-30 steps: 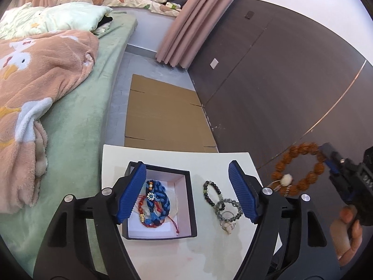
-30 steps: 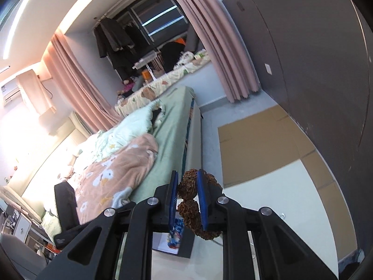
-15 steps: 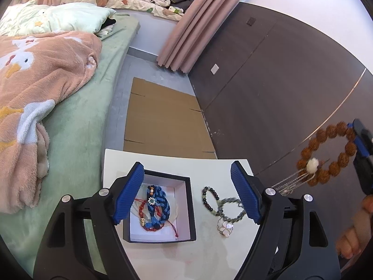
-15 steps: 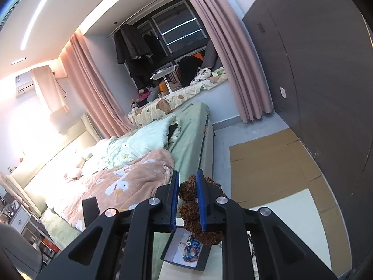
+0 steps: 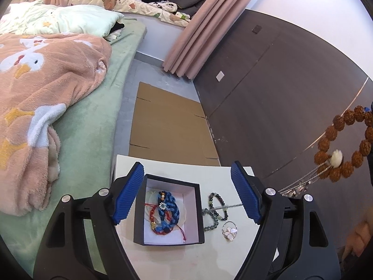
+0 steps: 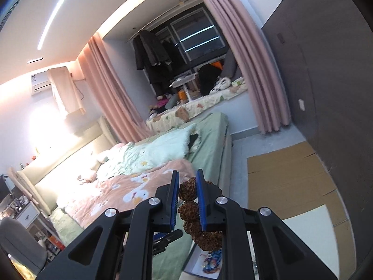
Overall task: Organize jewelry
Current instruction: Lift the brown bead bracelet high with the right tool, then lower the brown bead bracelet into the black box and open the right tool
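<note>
A black jewelry box [image 5: 200, 212] with a white lining sits on a small white table [image 5: 181, 259]. It holds a blue braided bracelet [image 5: 168, 212] and a red bead string. A dark green bead bracelet [image 5: 215, 207] and a white flower pendant [image 5: 229, 231] lie on the table right of the box. My left gripper [image 5: 186, 192] is open above the box and empty. My right gripper [image 6: 187, 187] is shut on a brown seed-bead bracelet [image 6: 189, 210], held high at the right [image 5: 342, 144]; a thin silver chain [image 5: 300, 182] hangs from it.
A bed with a green sheet and a pink blanket [image 5: 42, 88] lies left of the table. Flat cardboard [image 5: 167, 126] covers the floor beyond it. A dark panelled wall [image 5: 279, 88] runs along the right, with pink curtains [image 5: 191, 30] at the far end.
My right gripper has lifted the brown bracelet higher and further right, with the silver chain trailing below. My left gripper has risen a little and stayed open over the box.
</note>
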A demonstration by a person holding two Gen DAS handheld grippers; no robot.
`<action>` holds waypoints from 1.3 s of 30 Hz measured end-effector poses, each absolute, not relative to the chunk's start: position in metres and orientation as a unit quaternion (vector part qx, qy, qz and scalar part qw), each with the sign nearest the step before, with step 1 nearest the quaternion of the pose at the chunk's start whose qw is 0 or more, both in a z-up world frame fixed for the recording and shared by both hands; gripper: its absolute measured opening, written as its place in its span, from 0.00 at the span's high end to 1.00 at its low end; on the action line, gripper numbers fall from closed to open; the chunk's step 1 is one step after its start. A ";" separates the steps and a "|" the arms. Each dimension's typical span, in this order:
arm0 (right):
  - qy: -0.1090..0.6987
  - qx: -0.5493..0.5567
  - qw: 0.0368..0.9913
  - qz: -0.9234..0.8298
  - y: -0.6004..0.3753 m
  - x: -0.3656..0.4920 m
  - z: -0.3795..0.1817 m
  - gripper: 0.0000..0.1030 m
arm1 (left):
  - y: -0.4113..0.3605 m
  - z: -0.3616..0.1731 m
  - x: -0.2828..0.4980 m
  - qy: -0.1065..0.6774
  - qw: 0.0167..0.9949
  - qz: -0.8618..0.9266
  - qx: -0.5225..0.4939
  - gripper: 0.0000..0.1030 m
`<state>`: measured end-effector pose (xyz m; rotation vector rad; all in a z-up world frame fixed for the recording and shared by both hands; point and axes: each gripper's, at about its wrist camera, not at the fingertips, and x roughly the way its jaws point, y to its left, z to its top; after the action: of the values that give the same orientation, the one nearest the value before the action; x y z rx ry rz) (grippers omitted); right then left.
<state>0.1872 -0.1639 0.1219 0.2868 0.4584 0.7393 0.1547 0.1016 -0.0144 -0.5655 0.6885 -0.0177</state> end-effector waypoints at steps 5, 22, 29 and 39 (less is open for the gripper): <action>0.225 0.135 0.888 0.378 -0.149 0.188 0.118 0.86 | 0.107 -0.013 0.153 0.327 0.903 -0.001 -0.278 0.25; 0.204 0.134 0.881 0.406 -0.125 0.175 0.147 0.86 | 0.129 -0.006 0.141 0.306 0.903 0.016 -0.301 0.25; 0.185 0.125 0.888 0.402 -0.117 0.171 0.175 0.86 | 0.144 -0.004 0.137 0.295 0.901 0.021 -0.318 0.25; 0.174 0.109 0.893 0.401 -0.104 0.161 0.191 0.85 | 0.155 0.000 0.127 0.284 0.901 0.024 -0.326 0.20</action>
<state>0.1614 -0.1039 0.1909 0.2256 0.3616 0.8325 0.1269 0.1545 0.0002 -0.6742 0.5873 0.0496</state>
